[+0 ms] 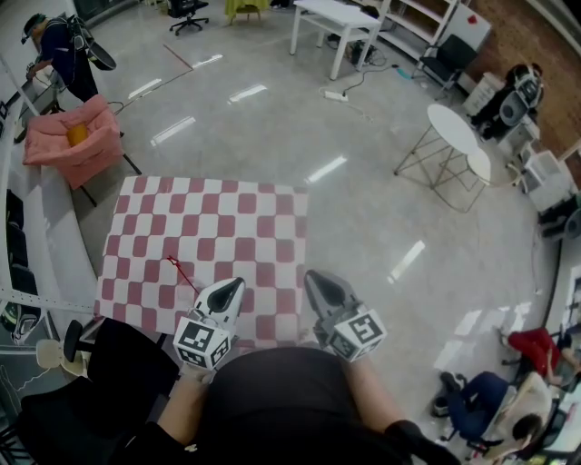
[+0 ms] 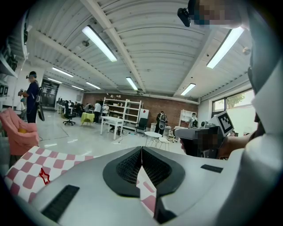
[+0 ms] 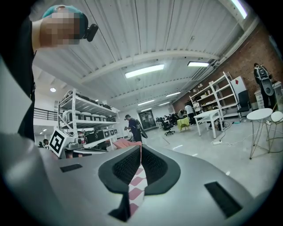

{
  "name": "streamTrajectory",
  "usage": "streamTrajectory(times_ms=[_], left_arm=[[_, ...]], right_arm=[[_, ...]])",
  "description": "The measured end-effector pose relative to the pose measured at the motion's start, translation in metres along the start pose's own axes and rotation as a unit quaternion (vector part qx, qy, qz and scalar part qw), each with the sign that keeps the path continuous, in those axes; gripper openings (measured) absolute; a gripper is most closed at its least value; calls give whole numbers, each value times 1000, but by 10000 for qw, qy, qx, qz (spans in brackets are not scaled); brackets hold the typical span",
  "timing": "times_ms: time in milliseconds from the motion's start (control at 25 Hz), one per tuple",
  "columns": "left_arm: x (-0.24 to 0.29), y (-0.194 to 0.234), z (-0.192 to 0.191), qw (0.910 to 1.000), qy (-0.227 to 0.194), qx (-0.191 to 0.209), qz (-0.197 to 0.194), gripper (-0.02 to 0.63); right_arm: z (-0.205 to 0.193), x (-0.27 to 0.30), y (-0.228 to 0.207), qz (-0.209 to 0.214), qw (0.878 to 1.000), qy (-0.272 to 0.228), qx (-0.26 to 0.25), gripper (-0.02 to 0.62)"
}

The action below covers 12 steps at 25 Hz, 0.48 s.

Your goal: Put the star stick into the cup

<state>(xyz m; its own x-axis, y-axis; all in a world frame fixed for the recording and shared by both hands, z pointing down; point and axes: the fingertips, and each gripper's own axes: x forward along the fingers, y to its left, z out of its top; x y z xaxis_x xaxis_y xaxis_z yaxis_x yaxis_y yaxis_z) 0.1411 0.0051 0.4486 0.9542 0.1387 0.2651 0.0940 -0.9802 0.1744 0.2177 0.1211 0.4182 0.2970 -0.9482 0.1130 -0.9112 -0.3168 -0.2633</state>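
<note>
Head view: left tongs [image 1: 236, 286], right tongs [image 1: 314, 278] hung pinched together at checkered desk's [image 1: 245, 218] near edge; star stick [image 1: 182, 273] lay on it, pink armchair [image 1: 77, 150] beyond.

left gripper [image 1: 238, 287]: light grey moulded shell, tapers to point. black mesh-textured pads [image 2: 126, 167] in dark rounded recess, black rectangular slots [image 2: 60, 202] on shell top. white marker cube [image 1: 201, 343] at rear, black square codes. right gripper [image 1: 314, 278]: same build, shell darker grey, own marker cube [image 1: 356, 334]. wearer: black top [image 1: 272, 400]; small black camera [image 3: 91, 30] on head, teal headgear [image 3: 59, 9].
</note>
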Motion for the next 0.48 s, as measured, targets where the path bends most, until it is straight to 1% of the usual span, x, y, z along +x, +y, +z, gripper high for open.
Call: streamTrajectory(times_ms=[120,480], left_arm=[[-1,1,-1,10000,28,9,32,40],[0,-1,-2,10000,38,22,60,41]], right_arm=[[5,2,2,35,9999,-111,28,21],[-2,4,0,84,10000,-17,-19,21]])
